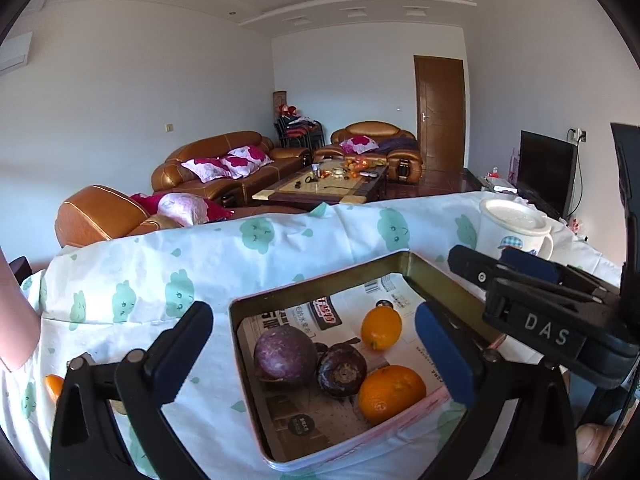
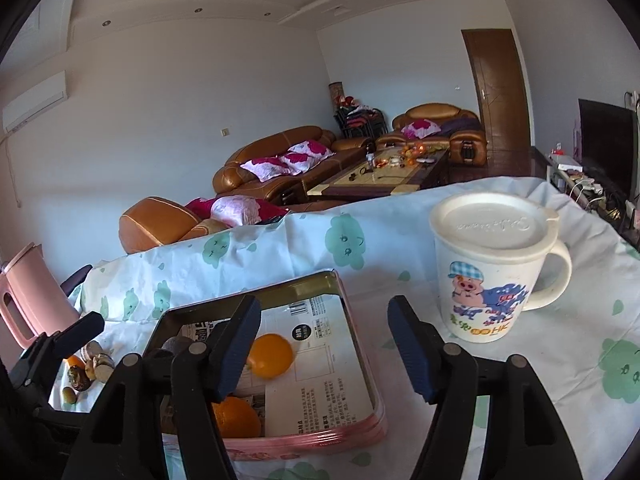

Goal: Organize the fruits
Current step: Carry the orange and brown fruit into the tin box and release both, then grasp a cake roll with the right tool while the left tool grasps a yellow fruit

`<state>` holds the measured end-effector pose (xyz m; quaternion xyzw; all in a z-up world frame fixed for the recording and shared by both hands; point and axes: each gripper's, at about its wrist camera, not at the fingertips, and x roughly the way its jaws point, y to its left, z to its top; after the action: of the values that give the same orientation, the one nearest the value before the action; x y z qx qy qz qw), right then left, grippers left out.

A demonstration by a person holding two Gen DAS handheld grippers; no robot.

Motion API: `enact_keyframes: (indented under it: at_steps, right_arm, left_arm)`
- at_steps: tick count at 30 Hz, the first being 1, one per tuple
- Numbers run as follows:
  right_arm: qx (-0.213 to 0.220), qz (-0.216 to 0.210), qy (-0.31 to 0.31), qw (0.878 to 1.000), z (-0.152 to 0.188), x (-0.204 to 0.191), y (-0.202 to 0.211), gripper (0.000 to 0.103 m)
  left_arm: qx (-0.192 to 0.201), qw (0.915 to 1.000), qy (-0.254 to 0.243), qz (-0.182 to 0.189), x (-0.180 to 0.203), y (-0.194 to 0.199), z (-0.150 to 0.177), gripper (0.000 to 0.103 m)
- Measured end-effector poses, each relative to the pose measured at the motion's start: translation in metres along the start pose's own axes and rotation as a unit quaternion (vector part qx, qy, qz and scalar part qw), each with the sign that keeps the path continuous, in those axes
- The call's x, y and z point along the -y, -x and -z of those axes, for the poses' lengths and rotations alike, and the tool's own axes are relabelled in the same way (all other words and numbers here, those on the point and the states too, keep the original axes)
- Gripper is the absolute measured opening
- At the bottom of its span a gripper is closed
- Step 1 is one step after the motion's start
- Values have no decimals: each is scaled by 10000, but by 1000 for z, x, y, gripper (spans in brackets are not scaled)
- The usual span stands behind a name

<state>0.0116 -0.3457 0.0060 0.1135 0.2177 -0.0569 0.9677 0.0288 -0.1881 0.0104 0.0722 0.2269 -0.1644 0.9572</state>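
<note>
Left claw (image 1: 316, 344): jaws spread wide with nothing pinched between them, hovering low over the tin

Right claw (image 2: 324, 344): jaws apart and empty too, one finger over the tin's near corner, the other over bare cloth

Tin tray (image 1: 320, 284): square, lined with printed paper, sitting right under and just ahead of the left claw, and to the left of the right claw's gap

Fruit in the tin: a small orange (image 1: 381, 327) towards the far side, a bigger orange (image 1: 391, 394) nearest the left claw's right finger, a round purple fruit (image 1: 285, 356) and a dark purple one (image 1: 342, 369) touching it in the middle

Fruit still out: a little heap of brownish pieces (image 2: 94, 364) and an orange bit on the cloth, well off to the left of the right claw (too small to name with any confidence)

Mug (image 2: 492, 272): lidded, standing just ahead and to the right of the right claw, clear of the tin

Step in hand: it looks like both claws are empty and the next pick is due

Doing it well: I'd lift clear of the tin wall first, swing out to the heap, take one piece at a time, squeeze gently, and set it in the empty far corner so nothing rolls
</note>
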Motion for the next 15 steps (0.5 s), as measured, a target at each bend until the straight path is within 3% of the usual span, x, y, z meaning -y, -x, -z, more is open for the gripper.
enact_keyframes:
  at_steps: [3, 15]
  right_arm:
    - [179, 153, 108, 9997, 1, -3, 4, 74]
    - [270, 276, 340, 9987, 13, -20, 9, 74]
  left_arm:
    - [-72, 9999, 102, -78, -10, 0, 3, 103]
    - [-191, 9975, 326, -598, -60, 7, 22, 103]
